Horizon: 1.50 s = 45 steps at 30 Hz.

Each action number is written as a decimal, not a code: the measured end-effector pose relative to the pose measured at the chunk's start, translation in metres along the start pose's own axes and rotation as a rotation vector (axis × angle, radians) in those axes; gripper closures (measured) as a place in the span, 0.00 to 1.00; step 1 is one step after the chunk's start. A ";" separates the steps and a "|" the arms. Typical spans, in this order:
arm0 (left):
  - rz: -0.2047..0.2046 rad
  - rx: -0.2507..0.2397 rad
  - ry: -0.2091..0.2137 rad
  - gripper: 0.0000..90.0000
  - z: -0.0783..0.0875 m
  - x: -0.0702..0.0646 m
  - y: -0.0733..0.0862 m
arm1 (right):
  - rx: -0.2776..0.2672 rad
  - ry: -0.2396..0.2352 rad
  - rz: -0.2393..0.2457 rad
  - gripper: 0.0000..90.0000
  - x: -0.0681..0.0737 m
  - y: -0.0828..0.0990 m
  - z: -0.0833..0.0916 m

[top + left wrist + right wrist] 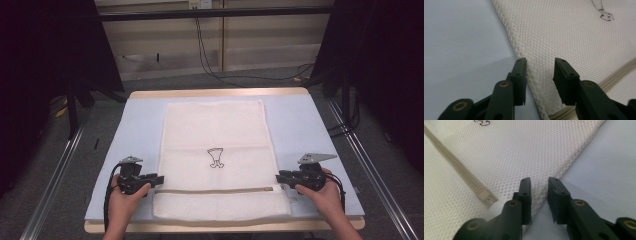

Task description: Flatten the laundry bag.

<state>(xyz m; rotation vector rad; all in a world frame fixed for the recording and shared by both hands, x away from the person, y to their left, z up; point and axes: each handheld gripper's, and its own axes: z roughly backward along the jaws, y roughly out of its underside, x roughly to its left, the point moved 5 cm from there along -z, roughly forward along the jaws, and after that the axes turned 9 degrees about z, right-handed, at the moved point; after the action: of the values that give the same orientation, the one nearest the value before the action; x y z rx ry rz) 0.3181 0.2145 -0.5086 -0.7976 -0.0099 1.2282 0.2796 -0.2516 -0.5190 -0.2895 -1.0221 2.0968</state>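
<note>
Straddling the bag's (574,42) left edge, the left gripper (540,62) is keeping its jaws apart, mesh lying between them, pads not pressing. The right gripper (539,181) is sitting the same way over the right edge, jaws apart. Its view is showing the zip end (484,195) just beside one jaw; the left gripper view is catching the zip (621,72) further off. The high view is showing what neither does: the whole bag lying flat mid-table (300,115), both hands (125,200) at its near corners.
</note>
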 end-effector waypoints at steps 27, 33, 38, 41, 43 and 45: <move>0.079 -0.036 -0.039 0.97 -0.001 0.020 -0.020 | -0.028 0.029 0.024 0.97 -0.001 -0.020 -0.016; 0.080 -0.033 -0.032 0.96 -0.004 0.022 -0.020 | -0.028 0.032 0.028 0.97 0.000 -0.019 -0.014; 0.090 -0.051 -0.040 0.82 0.001 0.021 -0.021 | -0.033 0.037 0.026 0.92 0.000 -0.018 -0.014; 0.083 -0.061 -0.036 0.76 0.009 0.017 -0.023 | -0.060 0.066 0.049 0.86 0.000 -0.020 -0.010; 0.067 -0.055 -0.027 0.69 0.011 0.011 -0.023 | -0.082 0.087 0.070 0.86 -0.001 -0.021 -0.004; 0.039 -0.053 -0.018 0.67 0.013 0.002 -0.023 | -0.083 0.095 0.080 0.88 0.000 -0.020 -0.003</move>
<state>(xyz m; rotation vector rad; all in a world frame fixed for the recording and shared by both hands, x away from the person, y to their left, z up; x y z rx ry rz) 0.3330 0.2209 -0.4870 -0.8361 -0.0416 1.2758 0.2920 -0.2423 -0.5059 -0.4732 -1.0578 2.0933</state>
